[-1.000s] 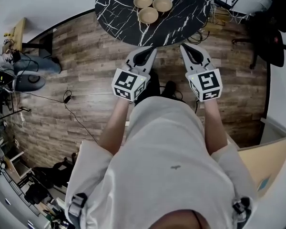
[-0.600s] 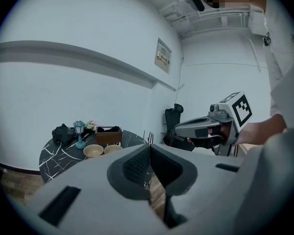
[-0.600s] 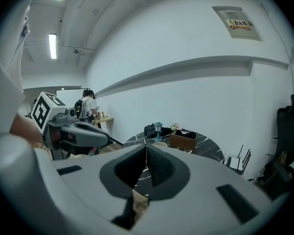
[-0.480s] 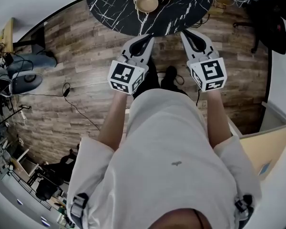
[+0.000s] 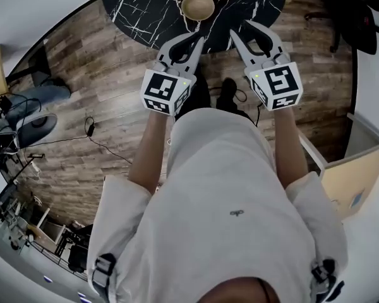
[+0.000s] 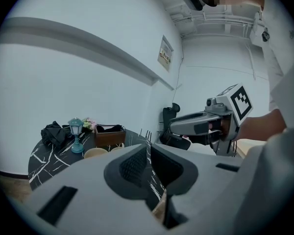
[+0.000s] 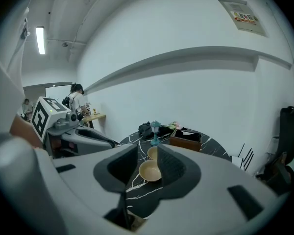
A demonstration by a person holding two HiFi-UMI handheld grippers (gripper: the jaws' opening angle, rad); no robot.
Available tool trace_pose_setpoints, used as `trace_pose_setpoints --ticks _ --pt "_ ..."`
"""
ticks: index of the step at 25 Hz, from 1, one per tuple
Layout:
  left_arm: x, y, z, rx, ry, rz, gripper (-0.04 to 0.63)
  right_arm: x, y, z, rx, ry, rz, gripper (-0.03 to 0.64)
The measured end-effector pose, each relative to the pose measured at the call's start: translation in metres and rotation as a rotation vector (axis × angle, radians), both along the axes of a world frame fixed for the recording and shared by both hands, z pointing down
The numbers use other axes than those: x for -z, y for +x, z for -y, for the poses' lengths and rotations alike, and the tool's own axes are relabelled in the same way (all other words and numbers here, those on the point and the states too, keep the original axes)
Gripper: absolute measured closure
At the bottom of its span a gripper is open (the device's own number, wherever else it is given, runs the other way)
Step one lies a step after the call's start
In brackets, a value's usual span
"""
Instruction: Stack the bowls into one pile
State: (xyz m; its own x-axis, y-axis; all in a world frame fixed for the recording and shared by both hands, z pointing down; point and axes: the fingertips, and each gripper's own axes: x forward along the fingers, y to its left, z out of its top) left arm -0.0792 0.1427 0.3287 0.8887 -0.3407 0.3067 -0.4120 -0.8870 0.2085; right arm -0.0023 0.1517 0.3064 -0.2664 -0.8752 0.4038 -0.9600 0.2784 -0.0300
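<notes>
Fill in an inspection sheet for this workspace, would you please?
Surface: round black marble table.
Job's things: three tan bowls, clustered, unstacked.
Clutter: teal lantern, wooden box, black cloth at the table's far side.
Grippers: left gripper jaws together, empty; right gripper jaws just opening, nothing between them, short of the bowls.
Cables: black cable on the wood floor.
Surroundings: office chair, people in the background.
</notes>
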Motion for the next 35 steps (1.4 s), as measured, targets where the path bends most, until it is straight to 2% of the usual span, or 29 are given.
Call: trace_pose_setpoints --ticks 2,6,13,21,27,35 --pt "-0.005 -0.002 0.014 -0.029 -0.011 0.001 0.552 -0.003 -0.006 0.014 -0.013 -0.011 -0.003 0.491" --pt "-0.009 -0.007 0.037 -0.084 -0.025 -0.001 0.524 -0.007 -0.014 0.037 -0.052 -0.032 -0.008 0.483" --pt "-0.018 -0.016 0.073 -0.143 -0.051 -0.019 0.505 -0.014 -0.025 0.071 -0.106 -0.061 -0.016 0.466" --pt "-0.026 -0.015 0.088 -0.181 -0.08 -0.024 0.5 -0.02 -0.028 0.088 -0.132 -0.088 -0.022 0.466" --pt "-0.029 -0.019 0.108 -0.142 -0.097 -0.033 0.5 -0.025 -0.024 0.105 -0.119 -0.106 -0.027 0.466" --pt "-0.032 -0.011 0.132 -0.066 -0.088 0.001 0.499 -0.03 -0.008 0.135 -0.043 -0.106 -0.014 0.466"
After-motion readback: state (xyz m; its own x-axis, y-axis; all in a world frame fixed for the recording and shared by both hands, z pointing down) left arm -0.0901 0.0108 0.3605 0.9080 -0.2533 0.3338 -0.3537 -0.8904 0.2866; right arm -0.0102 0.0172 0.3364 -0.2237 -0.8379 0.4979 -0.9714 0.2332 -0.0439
